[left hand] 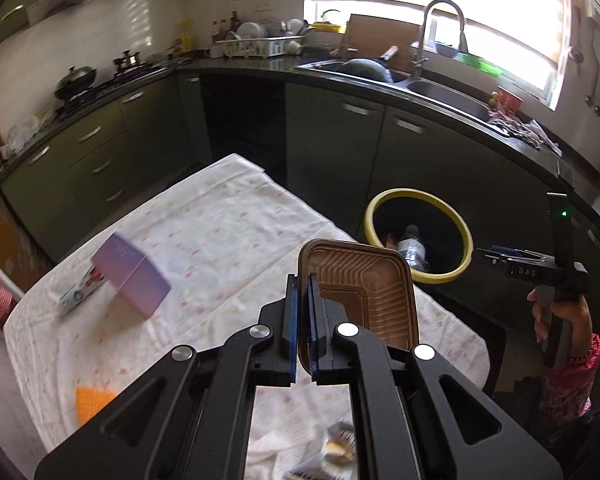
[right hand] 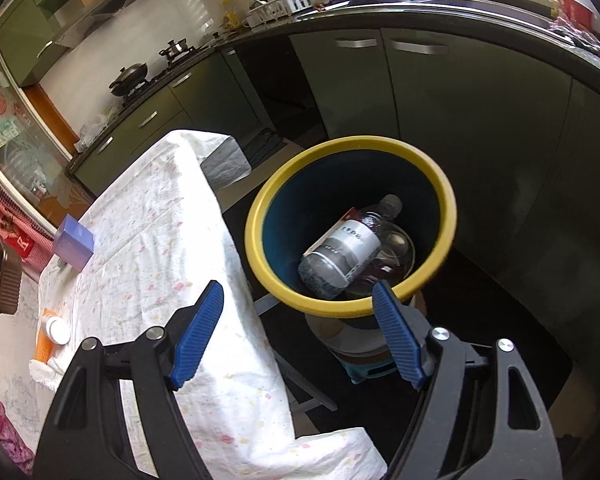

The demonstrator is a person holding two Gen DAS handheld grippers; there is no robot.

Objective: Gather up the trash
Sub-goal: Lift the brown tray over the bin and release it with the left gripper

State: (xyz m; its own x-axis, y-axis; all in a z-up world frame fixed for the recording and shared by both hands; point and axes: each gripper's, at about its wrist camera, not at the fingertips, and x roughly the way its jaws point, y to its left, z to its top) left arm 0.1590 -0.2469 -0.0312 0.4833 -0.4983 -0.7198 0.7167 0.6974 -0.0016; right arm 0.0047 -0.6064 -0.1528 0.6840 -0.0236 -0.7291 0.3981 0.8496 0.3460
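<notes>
Left hand-held gripper [left hand: 302, 320] clamped on the rim of a brown plastic tray [left hand: 364, 292], held above the cloth-covered counter [left hand: 204, 220] near the yellow-rimmed bin [right hand: 350, 216]. Probably light, thin, flexible; best pinched at the rim. Right hand-held gripper [right hand: 298, 334] apart, empty.

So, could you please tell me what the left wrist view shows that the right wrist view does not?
Only the left wrist view shows the left gripper shut on the brown tray's rim, the tube beside the purple box, and the sink. Only the right wrist view shows the right gripper's open, empty fingers and a white jar. Both show the yellow-rimmed bin holding a bottle.
</notes>
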